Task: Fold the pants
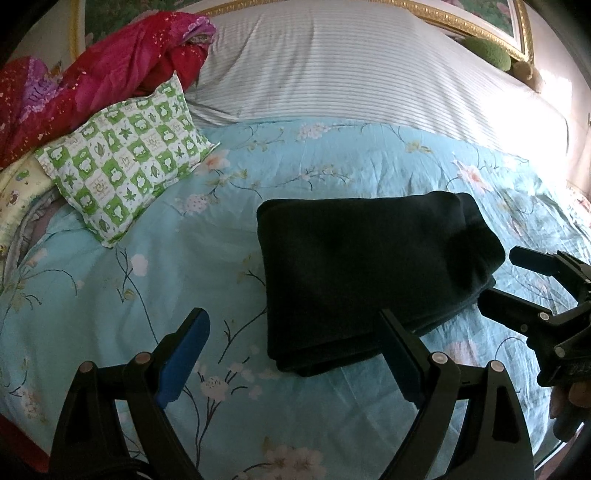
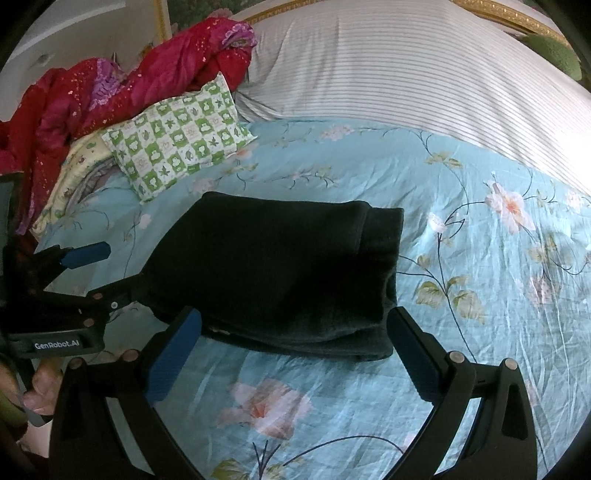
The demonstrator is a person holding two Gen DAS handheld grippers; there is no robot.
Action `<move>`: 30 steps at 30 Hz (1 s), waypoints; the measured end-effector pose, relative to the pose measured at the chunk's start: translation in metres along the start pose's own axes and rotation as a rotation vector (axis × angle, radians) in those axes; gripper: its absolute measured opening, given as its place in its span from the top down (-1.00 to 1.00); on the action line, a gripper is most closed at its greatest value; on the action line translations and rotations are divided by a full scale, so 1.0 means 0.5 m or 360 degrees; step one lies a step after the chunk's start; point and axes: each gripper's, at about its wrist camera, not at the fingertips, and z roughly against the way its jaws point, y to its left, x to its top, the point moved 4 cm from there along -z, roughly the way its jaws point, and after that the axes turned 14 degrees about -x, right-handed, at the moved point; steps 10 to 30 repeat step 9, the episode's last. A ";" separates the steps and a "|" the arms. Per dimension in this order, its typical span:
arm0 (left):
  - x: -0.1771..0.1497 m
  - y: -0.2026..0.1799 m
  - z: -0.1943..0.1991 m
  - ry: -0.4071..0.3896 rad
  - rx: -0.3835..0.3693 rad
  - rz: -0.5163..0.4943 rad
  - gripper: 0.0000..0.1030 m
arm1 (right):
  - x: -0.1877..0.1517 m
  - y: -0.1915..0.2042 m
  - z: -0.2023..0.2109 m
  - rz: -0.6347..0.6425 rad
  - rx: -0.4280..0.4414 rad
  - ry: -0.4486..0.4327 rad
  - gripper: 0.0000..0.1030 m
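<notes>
The dark pants (image 1: pixel 369 273) lie folded into a thick rectangle on the blue floral bedspread (image 1: pixel 229 206); they also show in the right wrist view (image 2: pixel 273 273). My left gripper (image 1: pixel 295 354) is open and empty, just in front of the bundle's near edge. My right gripper (image 2: pixel 295 350) is open and empty at the bundle's near edge. The right gripper shows in the left wrist view (image 1: pixel 506 280), open beside the bundle's right end. The left gripper shows in the right wrist view (image 2: pixel 107 273), open at the bundle's left end.
A green-and-white checked pillow (image 1: pixel 125 162) lies left of the pants, with a red sequined cloth (image 1: pixel 92 81) heaped behind it. A striped white pillow (image 1: pixel 351 62) spans the head of the bed below a gold picture frame (image 1: pixel 480 26).
</notes>
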 end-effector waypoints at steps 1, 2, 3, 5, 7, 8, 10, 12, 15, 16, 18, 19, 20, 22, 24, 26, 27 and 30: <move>0.000 0.000 0.000 0.0000 0.0000 0.0001 -0.76 | 0.000 0.000 0.002 -0.0002 0.0000 -0.0003 -0.95; 0.000 0.000 0.000 0.0000 0.0002 0.0001 -0.76 | 0.000 -0.001 0.004 -0.0005 0.0000 -0.0008 -0.95; 0.000 0.000 0.001 0.0000 0.0004 0.0002 -0.76 | 0.000 -0.001 0.005 -0.0007 -0.0001 -0.0009 -0.95; 0.001 0.000 0.004 -0.0001 0.0009 0.0003 -0.76 | 0.001 -0.004 0.007 -0.0014 0.0001 -0.0012 -0.95; 0.001 -0.001 0.006 -0.0001 0.0009 0.0005 -0.76 | 0.001 -0.005 0.009 -0.0018 0.0004 -0.0016 -0.95; 0.001 -0.001 0.005 -0.0002 0.0010 0.0004 -0.76 | 0.001 -0.006 0.010 -0.0020 0.0007 -0.0018 -0.95; 0.001 -0.001 0.008 -0.0003 0.0012 0.0006 -0.76 | 0.001 -0.006 0.011 -0.0021 0.0009 -0.0018 -0.95; 0.001 -0.001 0.008 -0.0003 0.0012 0.0006 -0.76 | 0.001 -0.006 0.011 -0.0021 0.0009 -0.0018 -0.95; 0.001 -0.001 0.008 -0.0003 0.0012 0.0006 -0.76 | 0.001 -0.006 0.011 -0.0021 0.0009 -0.0018 -0.95; 0.001 -0.001 0.008 -0.0003 0.0012 0.0006 -0.76 | 0.001 -0.006 0.011 -0.0021 0.0009 -0.0018 -0.95; 0.001 -0.001 0.008 -0.0003 0.0012 0.0006 -0.76 | 0.001 -0.006 0.011 -0.0021 0.0009 -0.0018 -0.95; 0.001 -0.001 0.008 -0.0003 0.0012 0.0006 -0.76 | 0.001 -0.006 0.011 -0.0021 0.0009 -0.0018 -0.95; 0.001 -0.001 0.008 -0.0003 0.0012 0.0006 -0.76 | 0.001 -0.006 0.011 -0.0021 0.0009 -0.0018 -0.95; 0.001 -0.001 0.008 -0.0003 0.0012 0.0006 -0.76 | 0.001 -0.006 0.011 -0.0021 0.0009 -0.0018 -0.95; 0.001 -0.001 0.008 -0.0003 0.0012 0.0006 -0.76 | 0.001 -0.006 0.011 -0.0021 0.0009 -0.0018 -0.95; 0.001 -0.001 0.008 -0.0003 0.0012 0.0006 -0.76 | 0.001 -0.006 0.011 -0.0021 0.0009 -0.0018 -0.95; 0.001 -0.001 0.008 -0.0003 0.0012 0.0006 -0.76 | 0.001 -0.006 0.011 -0.0021 0.0009 -0.0018 -0.95; 0.001 -0.001 0.008 -0.0003 0.0012 0.0006 -0.76 | 0.001 -0.006 0.011 -0.0021 0.0009 -0.0018 -0.95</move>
